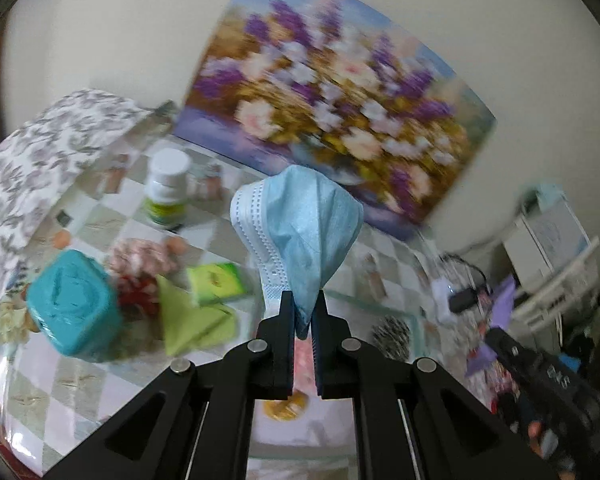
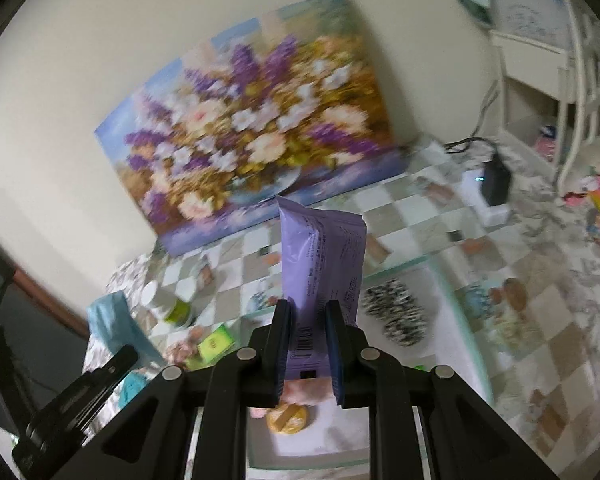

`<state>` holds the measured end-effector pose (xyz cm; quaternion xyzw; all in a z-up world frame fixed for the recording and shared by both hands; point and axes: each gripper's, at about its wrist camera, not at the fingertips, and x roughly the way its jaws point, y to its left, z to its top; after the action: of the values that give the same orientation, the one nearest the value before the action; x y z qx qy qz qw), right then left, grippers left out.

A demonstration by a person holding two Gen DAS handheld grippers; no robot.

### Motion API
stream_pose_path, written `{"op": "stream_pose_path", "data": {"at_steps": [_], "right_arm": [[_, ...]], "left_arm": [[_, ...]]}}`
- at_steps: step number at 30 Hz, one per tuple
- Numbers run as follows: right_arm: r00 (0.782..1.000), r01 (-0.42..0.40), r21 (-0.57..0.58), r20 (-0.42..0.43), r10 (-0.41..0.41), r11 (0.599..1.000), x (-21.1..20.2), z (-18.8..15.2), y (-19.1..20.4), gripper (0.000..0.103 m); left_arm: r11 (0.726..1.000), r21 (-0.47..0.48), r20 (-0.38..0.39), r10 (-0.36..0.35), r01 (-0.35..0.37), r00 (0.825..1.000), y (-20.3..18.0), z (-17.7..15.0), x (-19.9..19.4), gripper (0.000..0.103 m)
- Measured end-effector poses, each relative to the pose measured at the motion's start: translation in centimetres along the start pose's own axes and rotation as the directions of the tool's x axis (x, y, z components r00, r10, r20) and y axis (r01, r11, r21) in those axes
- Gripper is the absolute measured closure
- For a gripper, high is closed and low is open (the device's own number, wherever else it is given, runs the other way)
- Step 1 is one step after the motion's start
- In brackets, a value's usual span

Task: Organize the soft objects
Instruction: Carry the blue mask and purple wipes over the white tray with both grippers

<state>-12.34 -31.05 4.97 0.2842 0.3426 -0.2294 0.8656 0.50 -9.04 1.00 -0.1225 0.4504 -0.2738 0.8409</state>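
Here, left to right:
Left gripper (image 1: 303, 312): fingers closed on the lower tip of a blue mask (image 1: 300, 232), which stands up from them, clear of the bench (image 1: 80, 376).
Right gripper (image 2: 308, 320): fingers clamped on a purple packet (image 2: 324, 256), upright, also held above the bench.
Bench, left side: teal roll (image 1: 74, 304), green cloth (image 1: 192, 320), green pack (image 1: 216, 282), pink-and-red soft item (image 1: 140, 268) and a white-capped bottle (image 1: 167, 188) lie close together.
Bench, right side: a zebra-striped item (image 2: 396, 316) lies apart from that cluster.
Progress: judged early to middle; two soft things are lifted but not yet placed, and several lie loose. No container or target spot can be made out.
Left view only: the teal roll in full, the green cloth, a patterned bag (image 1: 40, 160) at the left edge.
Right view only: the print on the packet, a white box with a black plug (image 2: 494, 184), the shelf (image 2: 540, 60) beyond.
Both views: the flower painting (image 1: 332, 96) against the wall; motion blur softens detail.
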Motion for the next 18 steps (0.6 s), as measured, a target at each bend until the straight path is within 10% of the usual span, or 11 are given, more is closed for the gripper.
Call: {"op": "stream_pose_path", "data": {"at_steps": [9,18], "right_arm": [[0.993,0.119,0.085,-0.040,-0.116,0.989,0.9,0.1,-4.7,0.084],[0.971,0.149,0.095,-0.203,-0.128,0.984,5.3,-1.5,-6.4,0.083]], "left_arm": [[0.992,0.110,-0.194,-0.039,0.061,0.980,-4.3,-3.7,3.5,0.096],[0.993,0.117,-0.411,0.035,0.015,0.911,-4.2,-7.6,9.1,0.096]]}}
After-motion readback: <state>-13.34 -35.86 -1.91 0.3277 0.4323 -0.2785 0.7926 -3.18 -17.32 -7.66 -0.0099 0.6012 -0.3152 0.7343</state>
